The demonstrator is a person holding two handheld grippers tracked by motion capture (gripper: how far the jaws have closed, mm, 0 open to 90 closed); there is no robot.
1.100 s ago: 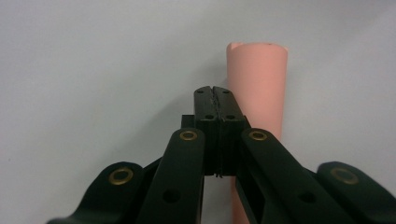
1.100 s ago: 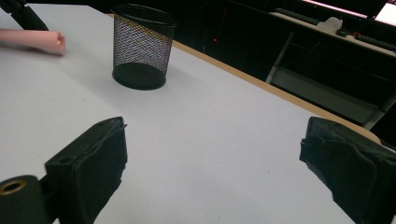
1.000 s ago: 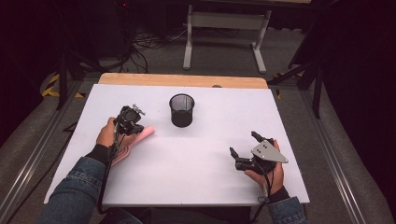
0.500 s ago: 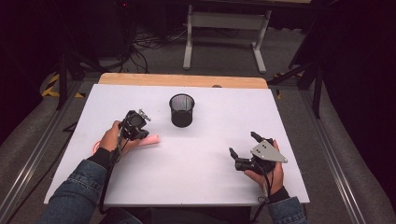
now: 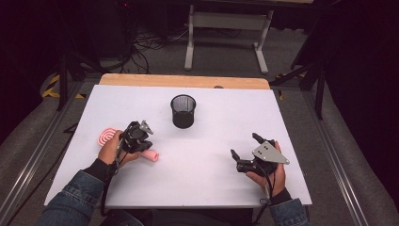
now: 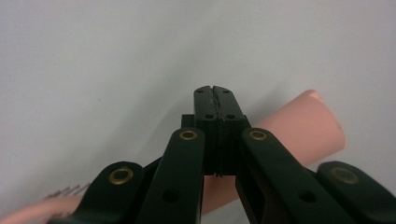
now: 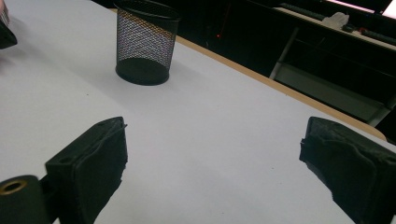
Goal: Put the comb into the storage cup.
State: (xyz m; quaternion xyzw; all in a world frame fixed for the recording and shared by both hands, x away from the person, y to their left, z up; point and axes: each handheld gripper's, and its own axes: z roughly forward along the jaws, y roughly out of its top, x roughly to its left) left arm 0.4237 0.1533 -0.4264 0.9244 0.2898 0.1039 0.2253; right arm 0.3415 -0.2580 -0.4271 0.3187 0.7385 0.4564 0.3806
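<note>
A pink thing lies at the table's left, with a round spiral head (image 5: 107, 137) and a thick round handle (image 5: 150, 156); the hand hides its middle. My left gripper (image 5: 141, 147) points down over that handle. In the left gripper view its jaws (image 6: 215, 93) are pressed together with nothing between them, and the pink handle (image 6: 303, 126) lies just beyond and under them. A black mesh cup (image 5: 183, 111) stands upright at the table's middle back. My right gripper (image 5: 244, 146) rests at the front right, open and empty (image 7: 212, 135), facing the mesh cup (image 7: 145, 44).
The white table top (image 5: 211, 188) has a wooden strip (image 5: 183, 81) along its far edge. Behind it are a metal stand (image 5: 226, 28) and cables on the floor. Dark rails run along both sides.
My left hand and gripper have moved toward the near edge. The pink thing has shifted beneath them, and its round head now shows left of the hand. The right gripper has not moved.
</note>
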